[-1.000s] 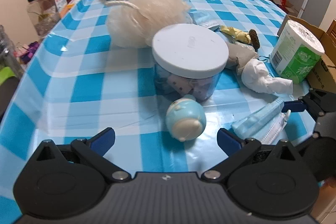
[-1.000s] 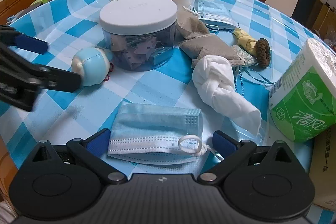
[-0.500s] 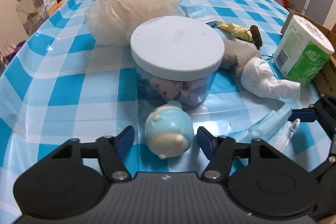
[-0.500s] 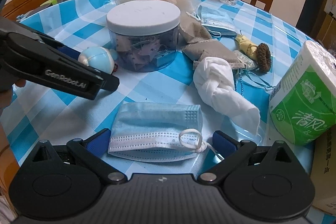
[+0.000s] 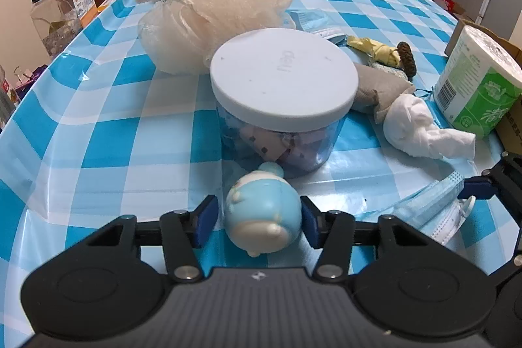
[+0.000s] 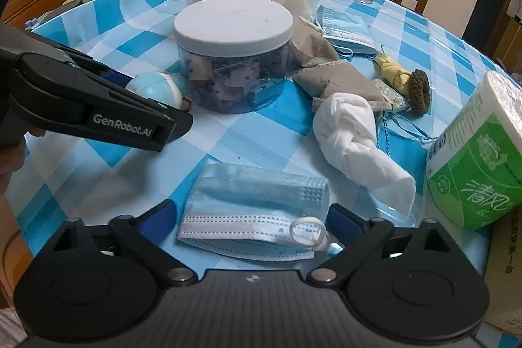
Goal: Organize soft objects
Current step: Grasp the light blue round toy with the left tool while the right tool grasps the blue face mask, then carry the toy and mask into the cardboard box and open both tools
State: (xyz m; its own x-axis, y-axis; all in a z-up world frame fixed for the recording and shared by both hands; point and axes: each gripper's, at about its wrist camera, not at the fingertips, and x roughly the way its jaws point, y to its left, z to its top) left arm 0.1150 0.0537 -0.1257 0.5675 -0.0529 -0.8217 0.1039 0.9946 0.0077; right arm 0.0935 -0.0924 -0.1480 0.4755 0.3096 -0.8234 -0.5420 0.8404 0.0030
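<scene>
Closing jaws on soft things
Left gripper [image 5: 259,222] has just been narrowing, pads flanking the blue squishy toy [image 5: 262,217], right pad touching; beyond stands the white-lidded jar [image 5: 282,77]. Right gripper [image 6: 251,219], wide, brackets the face mask [image 6: 254,211].

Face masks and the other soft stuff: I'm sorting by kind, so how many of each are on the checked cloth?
Face masks: 2
Mesh bath pouf: 1
Knotted white cloth: 1
Grey fabric pouch: 1
Squishy blue toy: 1
Toilet roll: 1
Total: 7
</scene>
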